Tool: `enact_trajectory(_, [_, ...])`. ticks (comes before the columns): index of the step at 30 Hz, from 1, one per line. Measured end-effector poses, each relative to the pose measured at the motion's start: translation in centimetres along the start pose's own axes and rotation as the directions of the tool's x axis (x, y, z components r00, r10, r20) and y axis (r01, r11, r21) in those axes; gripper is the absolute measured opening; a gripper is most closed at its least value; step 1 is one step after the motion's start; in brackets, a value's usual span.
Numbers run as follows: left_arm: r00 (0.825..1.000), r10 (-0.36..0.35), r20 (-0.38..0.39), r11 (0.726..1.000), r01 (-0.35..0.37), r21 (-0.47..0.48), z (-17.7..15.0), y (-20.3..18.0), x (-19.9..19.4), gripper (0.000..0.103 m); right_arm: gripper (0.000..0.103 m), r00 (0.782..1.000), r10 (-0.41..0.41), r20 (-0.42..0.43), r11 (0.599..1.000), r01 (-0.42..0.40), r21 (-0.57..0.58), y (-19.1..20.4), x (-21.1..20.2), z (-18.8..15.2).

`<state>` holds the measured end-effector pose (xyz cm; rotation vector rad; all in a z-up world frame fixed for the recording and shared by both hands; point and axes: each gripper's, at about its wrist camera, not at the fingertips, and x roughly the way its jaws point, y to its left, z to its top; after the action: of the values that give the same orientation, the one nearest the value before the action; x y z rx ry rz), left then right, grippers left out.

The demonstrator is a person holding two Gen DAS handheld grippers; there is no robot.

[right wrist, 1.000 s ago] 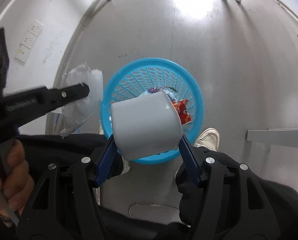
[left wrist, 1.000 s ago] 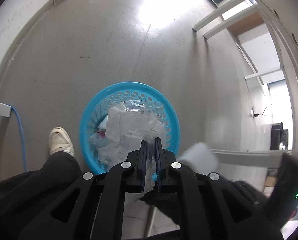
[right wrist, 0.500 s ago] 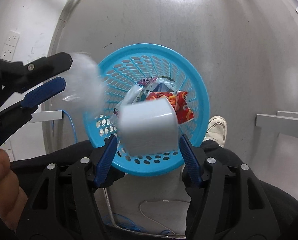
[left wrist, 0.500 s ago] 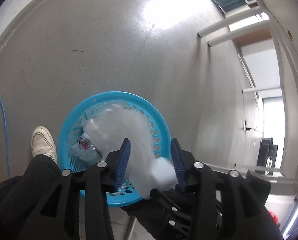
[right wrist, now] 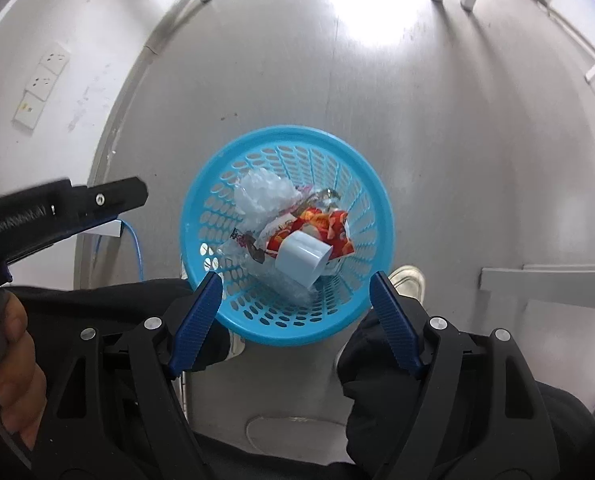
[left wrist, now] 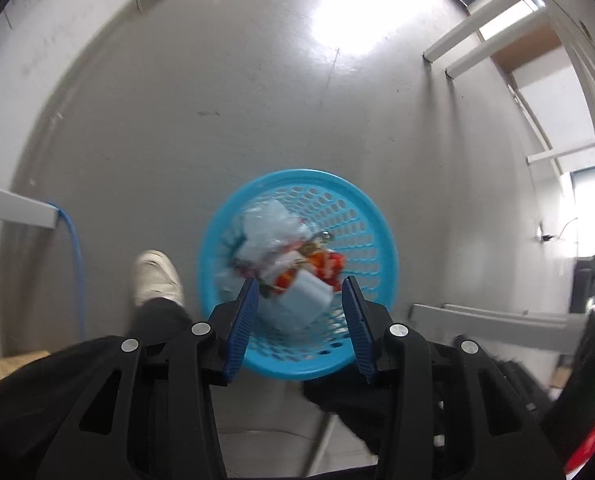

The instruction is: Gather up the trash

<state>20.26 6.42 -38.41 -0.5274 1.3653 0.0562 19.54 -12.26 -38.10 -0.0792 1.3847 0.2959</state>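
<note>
Blue perforated waste basket [right wrist: 285, 332] stands on the grey floor [right wrist: 437, 128]. Inside it: white paper cup [right wrist: 303, 257] on its side, lying on a red snack wrapper [right wrist: 321, 226]; crumpled clear plastic bag [right wrist: 259, 194] toward the basket's far wall. Right hand-held gripper [right wrist: 295, 292] hangs above the basket's near rim; its jaws have just been opening, stand wide apart, nothing between them. Left hand-held gripper [left wrist: 299, 296] also over the near rim, jaws apart and empty, cup [left wrist: 299, 306] well below. White shoe [left wrist: 157, 276] beside the basket.
</note>
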Motion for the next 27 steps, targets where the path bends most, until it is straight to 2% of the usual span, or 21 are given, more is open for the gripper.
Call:
enact_trajectory(5, [0.998, 0.04, 0.056, 0.997, -0.044, 0.064, -2.2, 0.7, -3.0, 0.043, 0.074, 0.998, 0.003, 0.07, 0.999, 0.0, -0.042, 0.4, -3.4, -1.7])
enact_trajectory(9, [0.993, 0.043, 0.11, 0.99, -0.057, 0.128, -4.0, 0.5, -5.7, 0.044, 0.076, 0.995, -0.003, 0.105, 0.997, 0.011, -0.074, 0.6, -5.6, -3.0])
enact_trajectory(13, [0.988, 0.031, 0.151, 0.982, -0.059, 0.18, -6.1, 0.1, -8.0, 0.05, 0.077, 0.991, -0.001, 0.135, 0.995, 0.014, -0.098, 0.9, -7.7, -4.3])
enact_trajectory(17, [0.988, -0.012, 0.153, 0.982, -0.017, 0.19, -7.9, 0.1, -10.1, 0.05, 0.079, 0.987, 0.01, 0.158, 0.995, 0.005, -0.099, 0.9, -9.7, -5.4])
enact_trajectory(21, [0.985, -0.019, 0.174, 0.979, -0.017, 0.201, -9.3, 0.3, -12.0, 0.051, 0.079, 0.982, 0.021, 0.186, 0.993, 0.0, -0.114, 1.2, -11.8, -7.0])
enact_trajectory(27, [0.971, -0.022, 0.24, 0.968, -0.04, 0.249, -12.0, -0.3, -15.2, 0.061, 0.084, 0.968, 0.053, 0.246, 0.989, -0.017, -0.146, 1.7, -15.2, -9.7])
